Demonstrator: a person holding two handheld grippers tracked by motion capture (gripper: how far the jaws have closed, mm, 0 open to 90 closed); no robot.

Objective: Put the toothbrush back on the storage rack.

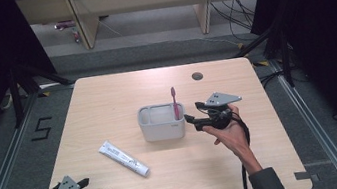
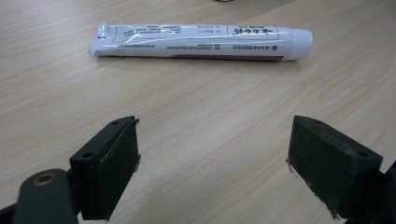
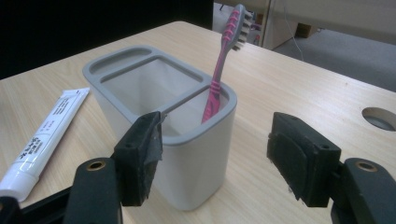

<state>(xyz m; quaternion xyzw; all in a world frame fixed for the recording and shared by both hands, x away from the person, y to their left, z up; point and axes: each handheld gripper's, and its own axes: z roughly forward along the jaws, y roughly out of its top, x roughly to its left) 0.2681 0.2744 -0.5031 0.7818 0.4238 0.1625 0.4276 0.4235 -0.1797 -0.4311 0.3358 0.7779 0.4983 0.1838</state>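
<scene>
My right gripper (image 1: pixel 193 119), jaws spread, sits right of holder (image 1: pixel 161 122) w/ toothbrush (image 1: pixel 174 101) upright inside, apparently dropped in for storage.

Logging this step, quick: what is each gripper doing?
Left gripper: open, holding nothing.
Right gripper: open, holding nothing, beside the holder.

A black "5" is marked on the floor (image 1: pixel 41 128) left of the table

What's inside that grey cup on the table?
A pink toothbrush stands in the larger compartment of the cup, bristles up. The narrow compartment looks empty; the cup's walls hide the bottom.
</scene>
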